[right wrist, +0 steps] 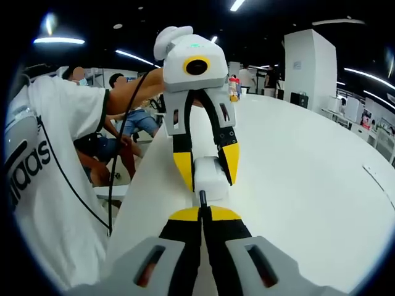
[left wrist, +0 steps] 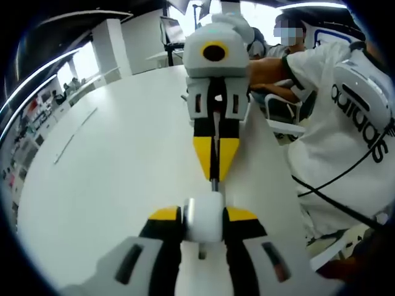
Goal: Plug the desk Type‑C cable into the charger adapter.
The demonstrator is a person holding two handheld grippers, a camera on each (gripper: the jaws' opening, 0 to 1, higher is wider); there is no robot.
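Left gripper (left wrist: 203,216), white-bodied with yellow-tipped black jaws, clamped on a white block-shaped charger adapter (left wrist: 204,219). Right gripper (right wrist: 202,213), same build, pinched tight on a thin dark cable plug (right wrist: 202,198). Pointing nose to nose, tips nearly meeting above a white table (left wrist: 111,179).

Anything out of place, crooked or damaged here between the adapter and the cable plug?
Nothing stands out. The left gripper clamps the white charger adapter squarely, and the right gripper is shut on the Type-C cable plug, which lines up straight with the adapter just above the white table. No visible damage.
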